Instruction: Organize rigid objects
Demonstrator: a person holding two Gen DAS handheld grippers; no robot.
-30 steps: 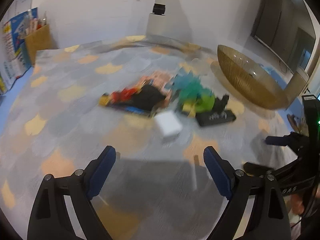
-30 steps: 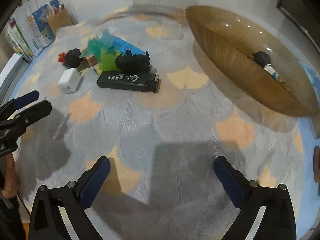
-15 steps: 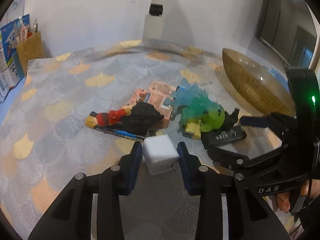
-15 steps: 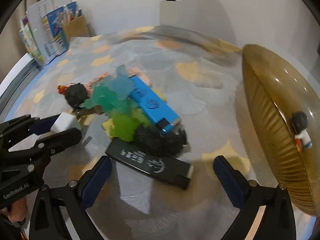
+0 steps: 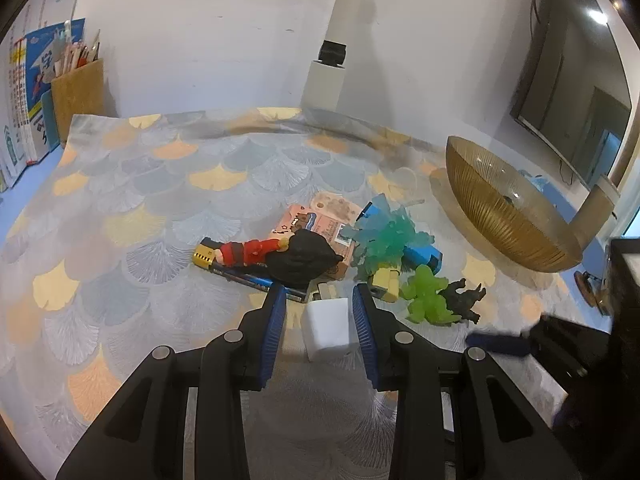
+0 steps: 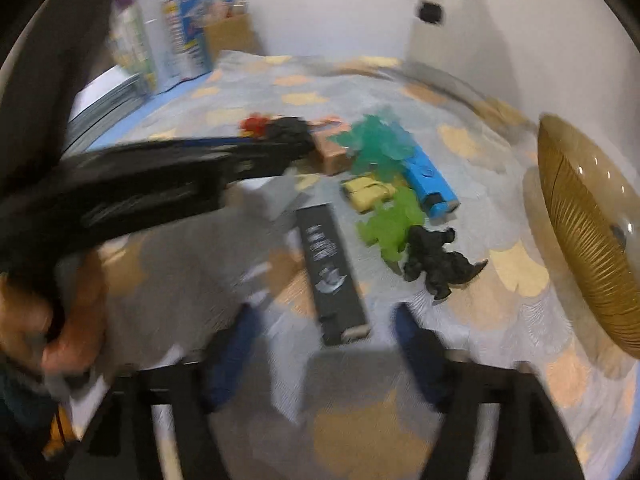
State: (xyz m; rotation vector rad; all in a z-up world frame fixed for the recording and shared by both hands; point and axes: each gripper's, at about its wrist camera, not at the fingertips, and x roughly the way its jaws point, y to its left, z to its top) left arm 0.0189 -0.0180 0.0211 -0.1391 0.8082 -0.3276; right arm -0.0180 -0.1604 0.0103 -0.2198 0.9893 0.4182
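Note:
A white cube charger [image 5: 326, 327] sits between the fingers of my left gripper [image 5: 320, 322]; the right pad touches it, a small gap shows on the left. It also shows blurred in the right wrist view [image 6: 276, 196]. My right gripper [image 6: 324, 344] is open, its fingers either side of the near end of a black rectangular box [image 6: 330, 268]. A pile lies beyond: a red and black figure [image 5: 276, 252], teal toy [image 5: 384, 232], green toy [image 5: 430, 296], black dinosaur [image 6: 438, 260], blue box [image 6: 430, 184].
A ribbed amber bowl [image 5: 508, 216] stands at the right, with a small item inside. A pen holder [image 5: 78, 96] and books stand at the back left by the wall. A patterned cloth [image 5: 160, 200] covers the table.
My left gripper closed in around the white charger and stays there. My right gripper swung toward the pile, narrowed its opening and now straddles the black box; its view is blurred.

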